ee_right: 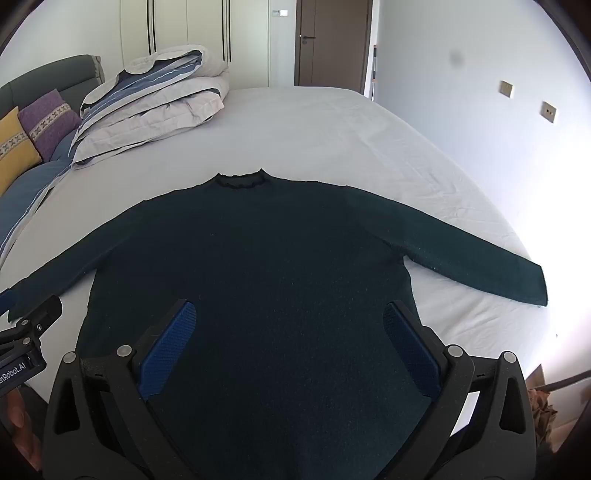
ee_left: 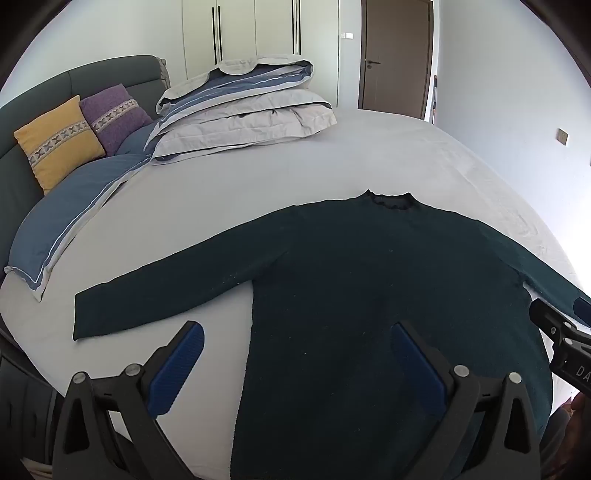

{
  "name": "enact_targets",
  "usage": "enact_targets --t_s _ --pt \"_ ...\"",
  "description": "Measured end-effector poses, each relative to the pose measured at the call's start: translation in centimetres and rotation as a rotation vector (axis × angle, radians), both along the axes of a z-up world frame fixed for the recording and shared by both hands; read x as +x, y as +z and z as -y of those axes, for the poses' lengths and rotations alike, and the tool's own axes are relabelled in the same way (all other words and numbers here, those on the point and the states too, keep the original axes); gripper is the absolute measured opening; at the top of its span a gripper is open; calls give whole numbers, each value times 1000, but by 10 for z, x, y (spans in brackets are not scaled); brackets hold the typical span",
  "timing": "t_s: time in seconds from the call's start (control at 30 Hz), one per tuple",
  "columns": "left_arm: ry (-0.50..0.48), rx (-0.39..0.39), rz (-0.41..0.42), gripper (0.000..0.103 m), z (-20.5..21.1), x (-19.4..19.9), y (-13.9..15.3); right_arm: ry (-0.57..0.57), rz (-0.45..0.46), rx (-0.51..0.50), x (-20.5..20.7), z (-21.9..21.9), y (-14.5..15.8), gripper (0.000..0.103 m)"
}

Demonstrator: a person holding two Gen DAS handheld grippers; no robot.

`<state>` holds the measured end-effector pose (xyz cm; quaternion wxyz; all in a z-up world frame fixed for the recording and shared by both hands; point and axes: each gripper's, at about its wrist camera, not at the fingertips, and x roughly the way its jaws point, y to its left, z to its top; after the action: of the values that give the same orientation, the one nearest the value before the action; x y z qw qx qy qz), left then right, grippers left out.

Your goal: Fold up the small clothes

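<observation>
Sweater, one dark green long-sleeved piece, lies flat on the white sheet of the bed, neck pointing toward the far door and both sleeves stretched out sideways from its body. Beyond the sweater's collar, toward the headboard side, sits one folded duvet in grey and blue stripes, well apart from the garment. Past the sweater's left sleeve lie one blue pillow and, against the dark headboard, two cushions: one yellow and one purple. Nothing rests on the sweater itself, and the sheet between it and the duvet is bare. Two tools hover over the sweater's lower half: the left tool has its blue pads spread wide, one above the sheet beside the sweater's edge and one above its body, pinching nothing; the right tool is likewise spread wide over the sweater's body, pinching nothing. Behind the duvet stand white wardrobe doors.
</observation>
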<state>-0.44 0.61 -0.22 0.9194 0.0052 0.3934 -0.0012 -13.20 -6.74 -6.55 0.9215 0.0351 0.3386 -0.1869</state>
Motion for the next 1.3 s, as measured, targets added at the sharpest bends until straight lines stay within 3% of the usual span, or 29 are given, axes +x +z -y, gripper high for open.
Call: enact_targets --t_s 1.3 --pt "0 10 0 103 -3 -2 -1 -2 -14 -22 2 0 -4 103"
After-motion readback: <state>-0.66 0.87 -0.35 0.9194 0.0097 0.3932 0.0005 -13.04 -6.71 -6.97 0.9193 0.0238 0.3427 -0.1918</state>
